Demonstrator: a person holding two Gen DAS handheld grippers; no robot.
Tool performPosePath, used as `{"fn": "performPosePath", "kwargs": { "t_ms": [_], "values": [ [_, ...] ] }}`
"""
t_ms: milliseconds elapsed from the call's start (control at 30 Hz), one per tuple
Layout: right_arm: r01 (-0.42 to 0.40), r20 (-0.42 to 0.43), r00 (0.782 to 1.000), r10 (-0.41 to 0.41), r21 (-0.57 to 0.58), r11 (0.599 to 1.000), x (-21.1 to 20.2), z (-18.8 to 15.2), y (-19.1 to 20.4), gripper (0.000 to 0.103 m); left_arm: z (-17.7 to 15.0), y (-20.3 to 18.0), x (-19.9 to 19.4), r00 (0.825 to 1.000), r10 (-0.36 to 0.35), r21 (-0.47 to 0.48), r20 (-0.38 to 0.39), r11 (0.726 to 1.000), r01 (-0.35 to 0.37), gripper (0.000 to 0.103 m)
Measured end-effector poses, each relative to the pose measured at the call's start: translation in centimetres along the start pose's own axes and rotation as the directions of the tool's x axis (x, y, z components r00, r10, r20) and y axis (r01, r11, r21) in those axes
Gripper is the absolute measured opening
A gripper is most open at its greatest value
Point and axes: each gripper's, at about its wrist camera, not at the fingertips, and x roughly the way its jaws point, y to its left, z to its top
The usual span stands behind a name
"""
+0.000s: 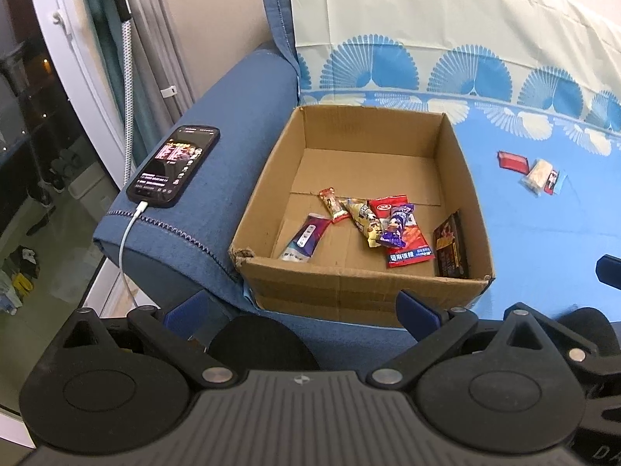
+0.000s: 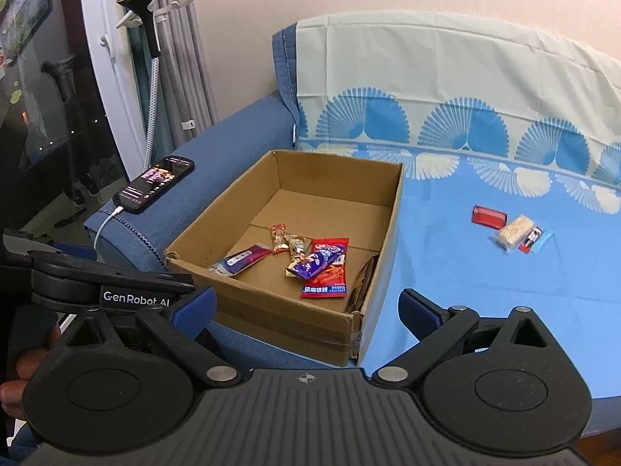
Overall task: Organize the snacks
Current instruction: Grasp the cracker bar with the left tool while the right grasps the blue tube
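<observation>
Cardboard box (image 1: 361, 209) on blue sofa cover (image 2: 485, 291), holding six foil snack packets (image 1: 372, 225).
Three packets (image 2: 508, 229) lie outside, right of the box. Left gripper (image 1: 302, 310) and right gripper (image 2: 306, 306): jaws wide, empty.

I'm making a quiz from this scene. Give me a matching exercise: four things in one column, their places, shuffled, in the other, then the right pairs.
Things:
1. phone
2. purple snack packet
3. red packet
4. dark brown packet

Places:
A. on the blue sheet, outside the cardboard box
B. leaning on the box's right inner wall
C. on the sofa armrest
D. atop the pile inside the box

Pairs: 1-C, 2-D, 3-A, 4-B
</observation>
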Motion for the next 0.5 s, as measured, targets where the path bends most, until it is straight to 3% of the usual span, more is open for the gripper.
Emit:
{"fn": "performPosePath", "kwargs": {
  "t_ms": [267,500],
  "values": [
    [0.047,0.025,0.998,-0.05,0.114,0.992,0.5,0.1,-4.2,0.1,4.2,-3.3,1.5,1.0,-0.027,0.062,-0.002,0.998,0.027,0.103],
    [0.185,0.022,0.98,-0.199,0.274,0.944,0.8,-0.3,-12.7,0.1,8.7,-9.6,3.2,0.995,-0.102,0.134,-0.007,0.986,0.102,0.103]
  ]
}}
